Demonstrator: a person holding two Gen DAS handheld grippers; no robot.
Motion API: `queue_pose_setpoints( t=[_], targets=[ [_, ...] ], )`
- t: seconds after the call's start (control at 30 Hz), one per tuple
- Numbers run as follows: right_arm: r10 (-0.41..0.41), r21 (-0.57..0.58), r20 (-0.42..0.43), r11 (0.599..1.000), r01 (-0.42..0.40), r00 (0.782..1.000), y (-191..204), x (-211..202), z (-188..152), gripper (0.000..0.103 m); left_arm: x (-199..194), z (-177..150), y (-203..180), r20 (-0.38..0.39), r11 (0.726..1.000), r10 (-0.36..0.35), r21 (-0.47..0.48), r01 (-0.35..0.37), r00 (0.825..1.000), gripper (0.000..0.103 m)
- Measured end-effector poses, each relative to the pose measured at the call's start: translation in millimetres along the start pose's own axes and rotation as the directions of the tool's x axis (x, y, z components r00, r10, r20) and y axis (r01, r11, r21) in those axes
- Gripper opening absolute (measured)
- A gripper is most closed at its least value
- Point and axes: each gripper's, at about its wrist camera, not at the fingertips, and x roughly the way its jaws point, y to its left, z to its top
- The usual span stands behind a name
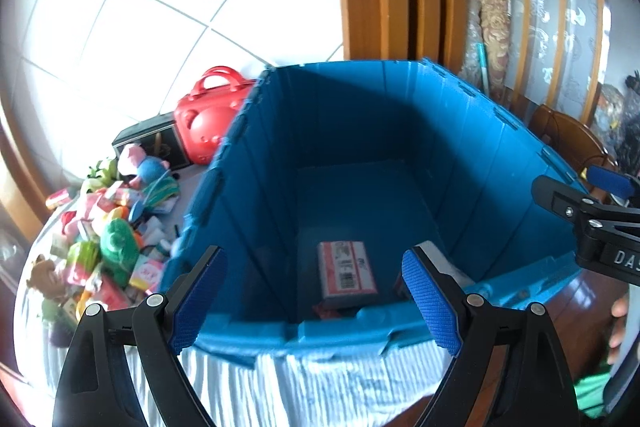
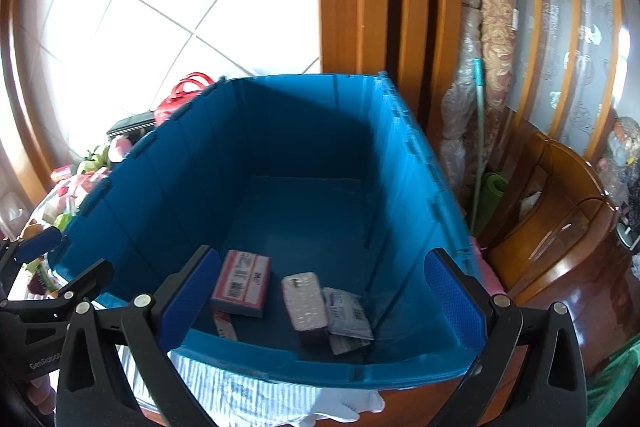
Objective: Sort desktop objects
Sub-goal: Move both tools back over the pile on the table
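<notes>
Fig.: left tool [image 1: 312,303] & right tool [image 2: 320,307], both wide open, empty, above deep blue plastic crate [image 1: 500,187]. Pink-white cardboard box [image 2: 242,283] lies inside w/ packets, sorted; mixed toy pile [image 1: 104,251] awaits on tabletop left.

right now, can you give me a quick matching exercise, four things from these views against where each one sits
Things:
1. red and white box
2. red handbag
3. toy pile
4. rolled patterned rug

Places:
A. upright by the wooden frame, behind the bin
B. heaped on the cloth left of the bin
C. on the floor of the blue bin
D. behind the toys, beside the bin's far left corner

Pairs: 1-C, 2-D, 3-B, 4-A
</notes>
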Motion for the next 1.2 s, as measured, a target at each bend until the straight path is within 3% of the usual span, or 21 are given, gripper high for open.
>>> queue_pose_setpoints(
  t=[0.33,0.7,0.97,1.2],
  targets=[
    [0.063,-0.052,0.01,0.997,-0.062,0.998,91,-4,3,0.103,-29,-21,90,0.031,0.995,0.038,-0.092,-0.035,0.999,0.09],
    [0.19,-0.128,0.065,0.975,-0.18,0.98,270,-12,1,0.103,-44,-70,276,-0.034,0.959,0.183,-0.215,-0.186,0.983,0.09],
    [0.276,-0.194,-0.067,0.939,-0.284,0.959,394,31,-38,0.103,-11,-137,391,-0.174,0.916,0.269,-0.258,-0.307,0.947,0.09],
    [0.245,-0.225,-0.286,0.923,-0.313,0.926,450,116,-96,0.103,48,-199,433,-0.293,0.892,0.257,-0.294,-0.342,0.921,0.09]
  ],
)
